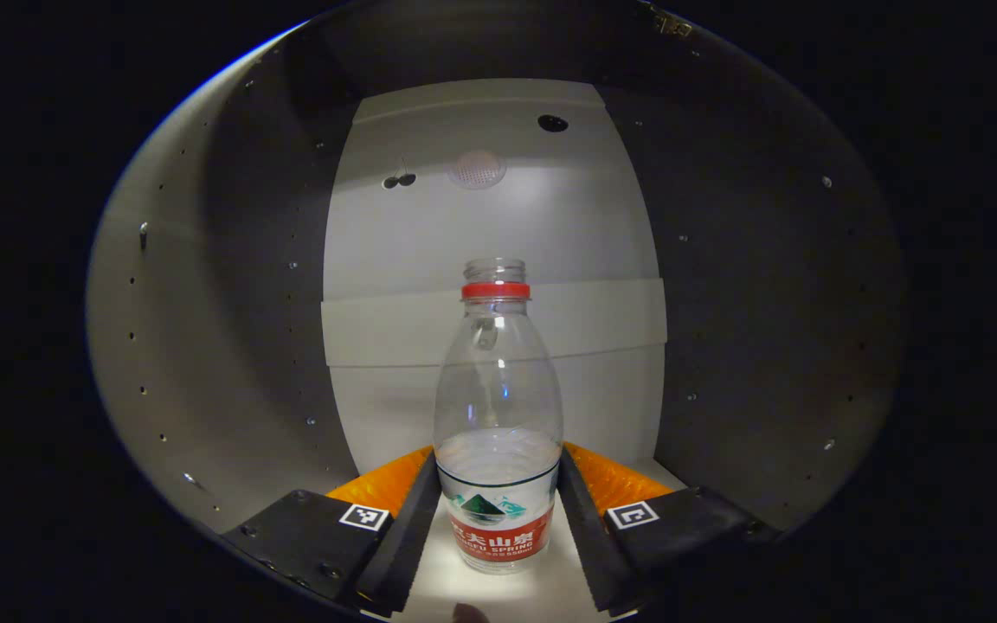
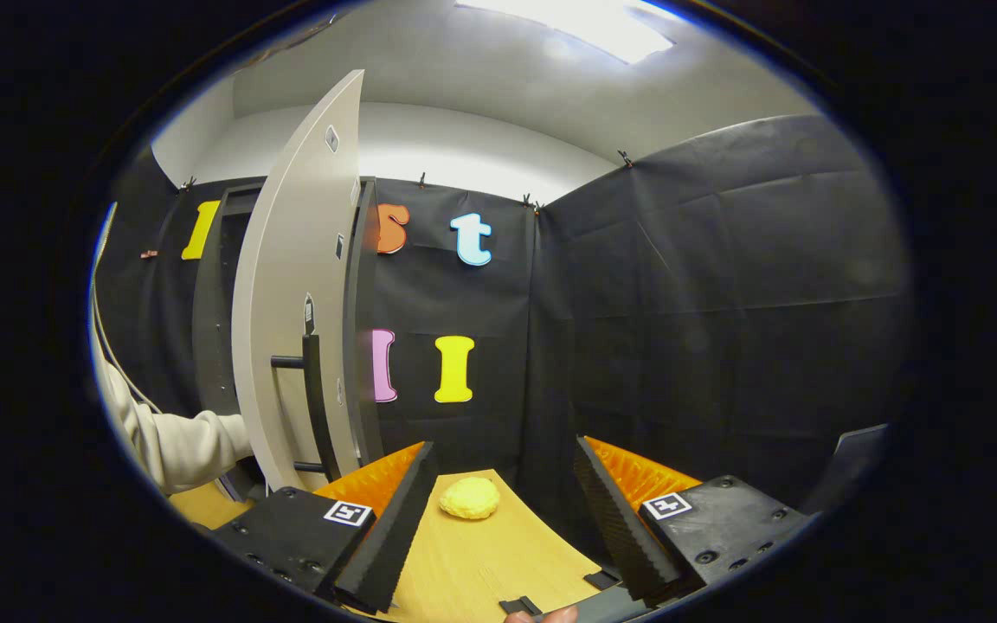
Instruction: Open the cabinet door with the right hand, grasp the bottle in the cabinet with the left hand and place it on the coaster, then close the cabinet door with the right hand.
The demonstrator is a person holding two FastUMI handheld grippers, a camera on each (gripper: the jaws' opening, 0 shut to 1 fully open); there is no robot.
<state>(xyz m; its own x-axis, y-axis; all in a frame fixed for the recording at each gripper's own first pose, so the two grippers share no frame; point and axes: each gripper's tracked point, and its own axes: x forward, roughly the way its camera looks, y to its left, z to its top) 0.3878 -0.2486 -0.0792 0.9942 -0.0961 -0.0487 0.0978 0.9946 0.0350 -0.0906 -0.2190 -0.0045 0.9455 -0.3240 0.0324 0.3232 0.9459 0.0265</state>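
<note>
The cabinet door (image 2: 299, 285) stands swung open in the right gripper view, with its bar handle (image 2: 312, 394) facing the camera, so the first step of the task is judged complete. In the left gripper view, the left gripper (image 1: 498, 519) is inside the cabinet (image 1: 204, 346), and the bottle (image 1: 498, 415) stands upright on the cabinet floor, centred in front of the cabinet's back panel. The left gripper's jaws sit narrow around the lower, labelled part of the bottle, one on each side, at or very near its wall; firm contact on both sides cannot be confirmed, so the grasp is judged to be in progress. The bottle has a red neck ring, no visible cap, and is partly filled with clear liquid. The right gripper (image 2: 507, 510) is held wide and empty, to the right of the open door, above the desk (image 2: 481, 562). A sleeve (image 2: 178, 446) reaches past the door toward the cabinet. Remaining steps: lift the bottle out, set it on the coaster, then close the door. A round yellow object (image 2: 469, 497) lies on the desk between the right gripper's jaws; whether it is the coaster is hard to tell. The bottle's base is cut off by the lower edge of the left gripper view.
</note>
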